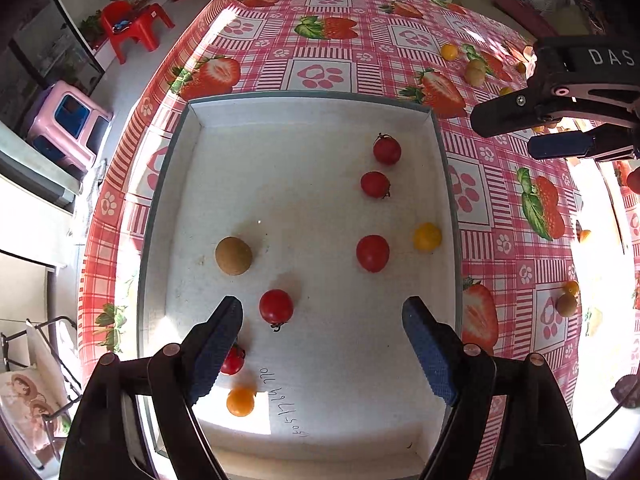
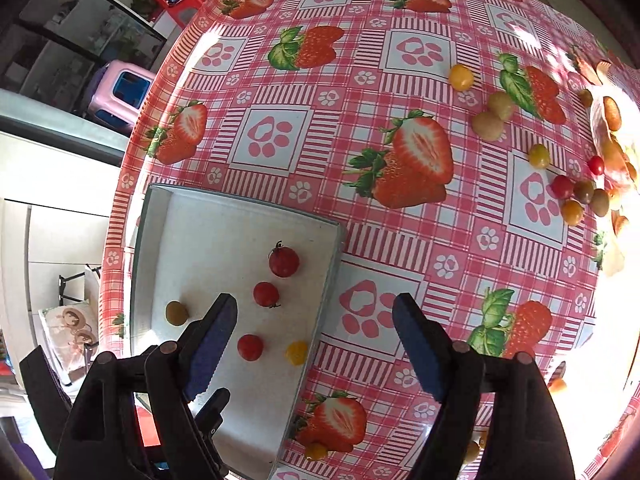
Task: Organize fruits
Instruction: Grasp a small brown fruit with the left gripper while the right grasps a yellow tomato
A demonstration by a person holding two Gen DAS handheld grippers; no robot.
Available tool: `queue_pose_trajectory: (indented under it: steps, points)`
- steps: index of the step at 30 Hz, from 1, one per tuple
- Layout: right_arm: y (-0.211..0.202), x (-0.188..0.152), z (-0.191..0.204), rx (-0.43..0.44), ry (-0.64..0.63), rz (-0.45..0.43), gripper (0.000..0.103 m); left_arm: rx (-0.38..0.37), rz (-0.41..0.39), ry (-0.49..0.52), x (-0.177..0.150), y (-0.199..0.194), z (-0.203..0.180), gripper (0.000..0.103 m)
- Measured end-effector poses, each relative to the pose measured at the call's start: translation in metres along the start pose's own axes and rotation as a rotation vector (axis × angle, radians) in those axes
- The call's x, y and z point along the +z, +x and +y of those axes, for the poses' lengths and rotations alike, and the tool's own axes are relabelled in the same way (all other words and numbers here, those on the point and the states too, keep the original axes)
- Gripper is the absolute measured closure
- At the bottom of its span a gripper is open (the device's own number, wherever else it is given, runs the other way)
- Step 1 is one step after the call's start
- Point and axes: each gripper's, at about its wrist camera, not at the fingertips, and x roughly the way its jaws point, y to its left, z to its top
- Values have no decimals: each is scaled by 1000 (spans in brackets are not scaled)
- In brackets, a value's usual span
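A white shallow tray (image 1: 320,116) lies on the strawberry-print tablecloth (image 1: 328,40). It holds several red cherry tomatoes (image 1: 276,306), a yellow one (image 1: 427,236), an orange one (image 1: 240,401) and a brown round fruit (image 1: 233,255). My left gripper (image 1: 322,348) is open and empty above the tray's near part. My right gripper (image 2: 314,346) is open and empty, over the tray's right wall (image 2: 326,280); it also shows in the left wrist view (image 1: 516,132). Loose small fruits (image 2: 572,196) lie on the cloth at the far right.
Two pale round fruits (image 2: 492,118) and a yellow tomato (image 2: 461,77) lie on the cloth further back. An orange tomato (image 2: 316,451) lies near the tray's front right. A bright plate or bag with fruit (image 2: 612,140) is at the right edge. Stools stand on the floor at left.
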Motion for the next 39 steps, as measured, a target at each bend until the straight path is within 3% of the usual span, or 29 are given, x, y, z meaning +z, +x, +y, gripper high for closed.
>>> queue_pose_trajectory:
  steps: [9,17,27,33,39]
  points:
    - [-28,-60,-106,-79,170,13,20,-64,-34,144,5,-21,-64,20]
    - [-31,-105,-179,-148,276,56,20,-161,21,221,-3,-8,-139,20]
    - [-27,-114,-211,-145,241,41,21,-220,78,225,-16,23,-196,20]
    - [-19,-107,-225,-105,235,42,41,-205,97,205,-20,35,-204,20]
    - [-11,-102,-229,-94,230,41,47,-183,115,216,-24,47,-214,21]
